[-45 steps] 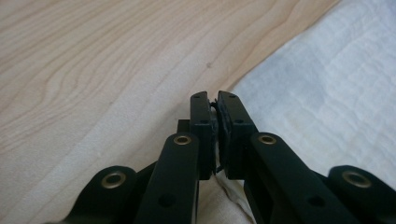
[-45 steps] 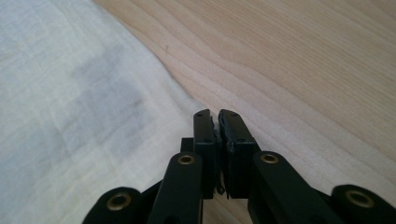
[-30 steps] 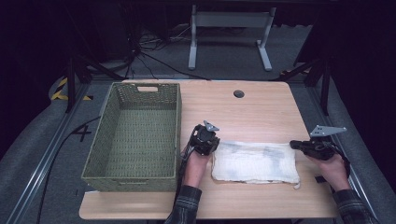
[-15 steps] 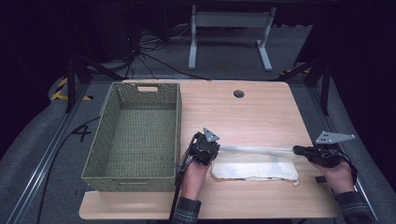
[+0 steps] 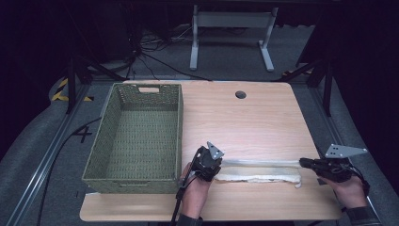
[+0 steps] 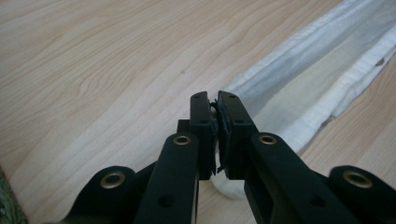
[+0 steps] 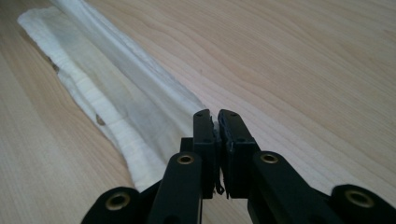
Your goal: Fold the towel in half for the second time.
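Note:
A white towel (image 5: 261,173) lies as a long narrow band near the table's front edge, its upper layer lifted and stretched between the two grippers. My left gripper (image 5: 220,164) is shut on the towel's left corner, and in the left gripper view the cloth (image 6: 303,79) runs away from the closed gripper (image 6: 214,100). At the other end my right gripper (image 5: 301,163) is shut on the right corner; the right gripper view shows the towel (image 7: 116,93) stretching off from between its jaws (image 7: 215,116).
A green woven basket (image 5: 179,127) stands empty on the table's left side, close to my left hand. The wooden table (image 5: 244,122) has a round cable hole (image 5: 240,94) near its far edge. A metal stand (image 5: 230,33) is on the floor beyond.
Both grippers have moved toward the table's front edge with the towel's far edge pinched in them. The towel looks narrower now, folded over on itself.

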Demonstrator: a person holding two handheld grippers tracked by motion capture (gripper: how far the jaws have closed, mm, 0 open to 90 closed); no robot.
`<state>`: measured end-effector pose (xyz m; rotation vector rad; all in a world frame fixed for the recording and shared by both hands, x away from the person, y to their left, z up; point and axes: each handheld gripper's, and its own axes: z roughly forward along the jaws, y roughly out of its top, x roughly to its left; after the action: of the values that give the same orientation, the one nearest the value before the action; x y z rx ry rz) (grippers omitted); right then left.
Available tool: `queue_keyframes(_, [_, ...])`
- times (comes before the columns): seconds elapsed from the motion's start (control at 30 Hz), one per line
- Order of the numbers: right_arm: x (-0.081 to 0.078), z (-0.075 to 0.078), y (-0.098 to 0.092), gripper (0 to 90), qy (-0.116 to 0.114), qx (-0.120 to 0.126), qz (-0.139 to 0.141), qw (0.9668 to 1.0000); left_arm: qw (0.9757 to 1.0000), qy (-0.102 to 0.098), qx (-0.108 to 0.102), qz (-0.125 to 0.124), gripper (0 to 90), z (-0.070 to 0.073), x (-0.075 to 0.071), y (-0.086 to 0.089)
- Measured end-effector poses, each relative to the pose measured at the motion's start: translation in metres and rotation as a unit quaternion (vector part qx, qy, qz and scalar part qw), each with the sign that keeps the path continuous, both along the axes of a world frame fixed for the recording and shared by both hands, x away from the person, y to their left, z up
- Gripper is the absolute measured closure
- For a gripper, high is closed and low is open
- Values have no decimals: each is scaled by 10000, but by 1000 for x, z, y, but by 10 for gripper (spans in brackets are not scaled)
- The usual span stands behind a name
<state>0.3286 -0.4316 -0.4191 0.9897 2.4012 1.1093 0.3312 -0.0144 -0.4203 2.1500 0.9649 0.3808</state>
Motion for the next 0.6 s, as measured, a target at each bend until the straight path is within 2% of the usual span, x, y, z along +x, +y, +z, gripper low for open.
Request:
queue_keyframes(0.43, [-17, -12, 3, 854, 262, -117, 170, 9994, 9996, 266, 47, 8, 851, -19, -16, 2])
queue_keyframes(0.6, [-21, -15, 4, 831, 351, -151, 232, 9990, 9994, 341, 5, 12, 836, -23, -22, 5])
